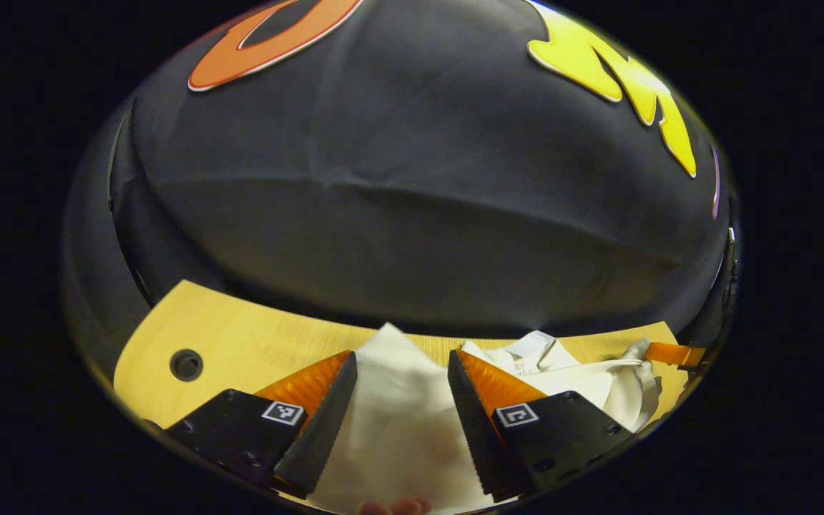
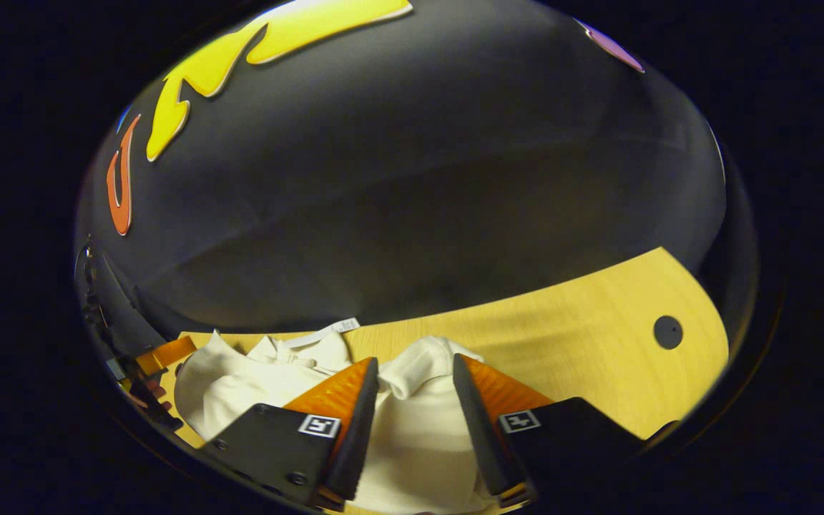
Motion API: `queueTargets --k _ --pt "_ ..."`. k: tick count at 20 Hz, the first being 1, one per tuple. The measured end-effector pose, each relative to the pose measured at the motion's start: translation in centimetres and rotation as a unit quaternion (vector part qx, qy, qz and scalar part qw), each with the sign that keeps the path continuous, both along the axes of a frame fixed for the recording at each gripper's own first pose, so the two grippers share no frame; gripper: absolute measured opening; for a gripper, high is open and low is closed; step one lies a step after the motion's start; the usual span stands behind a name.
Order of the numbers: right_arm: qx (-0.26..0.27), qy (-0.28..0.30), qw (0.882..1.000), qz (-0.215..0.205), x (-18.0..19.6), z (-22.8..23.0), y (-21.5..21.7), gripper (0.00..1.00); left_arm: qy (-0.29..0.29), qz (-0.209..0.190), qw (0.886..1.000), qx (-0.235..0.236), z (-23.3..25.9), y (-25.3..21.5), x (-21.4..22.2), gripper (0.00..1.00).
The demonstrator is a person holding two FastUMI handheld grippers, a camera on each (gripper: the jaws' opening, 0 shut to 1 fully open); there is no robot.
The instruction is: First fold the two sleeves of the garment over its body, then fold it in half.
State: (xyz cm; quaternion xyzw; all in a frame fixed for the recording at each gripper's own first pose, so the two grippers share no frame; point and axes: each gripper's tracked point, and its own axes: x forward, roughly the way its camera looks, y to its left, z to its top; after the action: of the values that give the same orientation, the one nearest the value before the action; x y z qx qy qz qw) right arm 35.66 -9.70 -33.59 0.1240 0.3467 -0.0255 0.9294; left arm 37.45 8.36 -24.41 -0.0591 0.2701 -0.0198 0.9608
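A white garment (image 1: 398, 422) lies bunched on the wooden table (image 1: 240, 343). One pointed fold of it rises between the fingers of my left gripper (image 1: 402, 355), whose jaws stand wide apart over the cloth, open. The collar with a white tag (image 1: 530, 343) lies to the right. In the right gripper view the same garment (image 2: 419, 436) sits under my right gripper (image 2: 415, 360), which is open with a rolled sleeve end between its fingers. The collar and tag (image 2: 326, 332) lie to its left. I cannot tell whether either gripper touches the cloth.
The table has a round hole (image 1: 186, 365) near one end and another hole (image 2: 667, 332) near the other. The black cloth wall hangs close behind the table's far edge. A person's fingertips (image 1: 394, 506) show at the bottom of the left gripper view.
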Motion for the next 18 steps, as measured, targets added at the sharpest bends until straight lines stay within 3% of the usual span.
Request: queueTargets --k 1,4,10,15,16,17,18 --pt "-0.007 -0.009 1.000 -0.011 -0.2 1.0 -0.3 0.73 -0.011 -0.001 1.000 0.009 1.2 0.3 -0.2 0.84" --pt "-0.027 -0.031 0.999 -0.031 -1.5 4.3 -1.5 0.83 -0.045 0.000 0.998 0.033 5.3 0.9 -1.3 0.89" --pt "-0.048 -0.110 0.993 -0.020 -7.8 15.8 0.1 0.84 -0.154 0.014 0.987 0.036 17.9 0.3 -7.9 0.90" --pt "-0.078 -0.234 0.969 0.003 -13.9 30.1 3.9 0.86 -0.241 0.018 0.970 0.039 29.3 -1.0 -16.1 0.92" --pt "-0.087 -0.242 0.966 0.000 -16.2 32.5 4.3 0.87 -0.256 0.021 0.965 0.048 31.2 -0.8 -17.7 1.00" --pt "-0.086 -0.253 0.964 0.009 -17.9 34.3 5.1 0.88 -0.267 0.014 0.962 0.049 32.8 -1.2 -19.6 0.85" --pt "-0.089 -0.264 0.960 0.015 -19.8 35.8 5.6 0.89 -0.277 0.012 0.960 0.047 34.0 -1.7 -21.6 0.94"
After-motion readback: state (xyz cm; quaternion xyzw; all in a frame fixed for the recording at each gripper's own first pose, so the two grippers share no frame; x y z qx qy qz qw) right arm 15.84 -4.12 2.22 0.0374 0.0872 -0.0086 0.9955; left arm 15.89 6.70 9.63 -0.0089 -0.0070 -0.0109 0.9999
